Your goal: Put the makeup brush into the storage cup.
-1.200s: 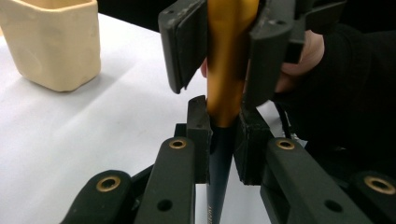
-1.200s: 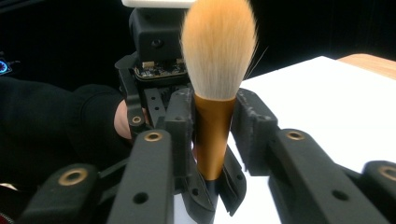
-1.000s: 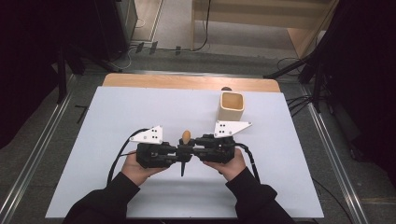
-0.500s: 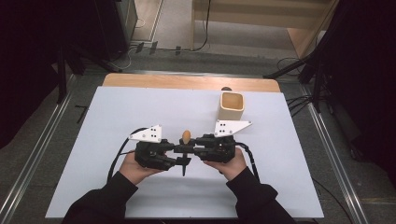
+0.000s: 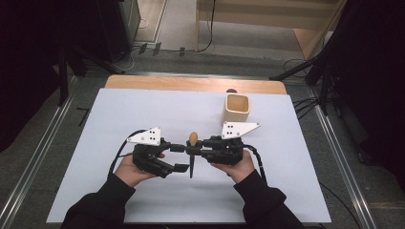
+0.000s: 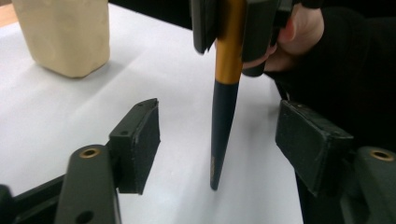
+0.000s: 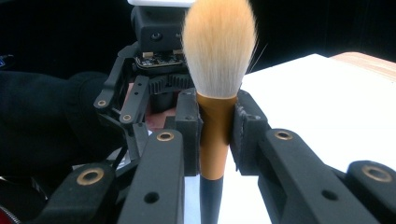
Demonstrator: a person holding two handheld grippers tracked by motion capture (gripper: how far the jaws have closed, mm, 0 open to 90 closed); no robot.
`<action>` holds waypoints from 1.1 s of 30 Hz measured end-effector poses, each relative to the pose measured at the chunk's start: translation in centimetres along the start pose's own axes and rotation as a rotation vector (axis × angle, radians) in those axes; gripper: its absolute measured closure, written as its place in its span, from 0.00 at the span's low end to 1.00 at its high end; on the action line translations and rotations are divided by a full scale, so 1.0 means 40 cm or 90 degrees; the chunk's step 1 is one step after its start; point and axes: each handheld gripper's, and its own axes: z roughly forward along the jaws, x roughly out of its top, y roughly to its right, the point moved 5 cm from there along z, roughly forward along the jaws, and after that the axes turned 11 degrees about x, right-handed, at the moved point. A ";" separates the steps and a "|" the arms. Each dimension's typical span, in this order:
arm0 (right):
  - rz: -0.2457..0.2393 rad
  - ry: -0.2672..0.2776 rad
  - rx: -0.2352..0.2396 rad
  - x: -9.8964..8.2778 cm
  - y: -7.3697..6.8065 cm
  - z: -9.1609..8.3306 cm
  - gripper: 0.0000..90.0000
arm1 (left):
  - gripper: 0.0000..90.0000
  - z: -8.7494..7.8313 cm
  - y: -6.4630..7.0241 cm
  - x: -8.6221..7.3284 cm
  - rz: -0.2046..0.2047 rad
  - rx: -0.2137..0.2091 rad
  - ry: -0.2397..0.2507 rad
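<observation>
Gold-banded brush (image 5: 192, 152) with a dark handle and tawny bristles stands upright between my two hands, its handle tip down near the white desk (image 5: 143, 105). My right tool (image 5: 197, 151) clamps its gold band. My left tool (image 5: 180, 156) has just been opening, jaws apart around the handle, not touching it. A beige cup (image 5: 237, 108) stands well apart.

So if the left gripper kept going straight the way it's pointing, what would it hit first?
Most likely the makeup brush with the gold ferrule and dark tapered handle, standing upright straight ahead between the left gripper's open jaws. The right gripper holds it by the ferrule. The jaws have just been opening; depth is hard to judge.
</observation>
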 end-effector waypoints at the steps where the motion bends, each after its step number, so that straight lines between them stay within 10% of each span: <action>1: 0.000 -0.001 0.000 0.000 0.000 -0.001 0.85 | 0.33 -0.001 -0.001 -0.001 -0.002 0.003 -0.003; 9: -0.003 -0.003 -0.009 -0.002 0.004 -0.007 0.85 | 0.23 -0.005 -0.007 -0.018 0.036 0.041 -0.048; 33: -0.002 0.004 -0.050 -0.007 0.024 -0.067 0.85 | 0.04 -0.058 -0.043 -0.045 -0.007 0.081 -0.035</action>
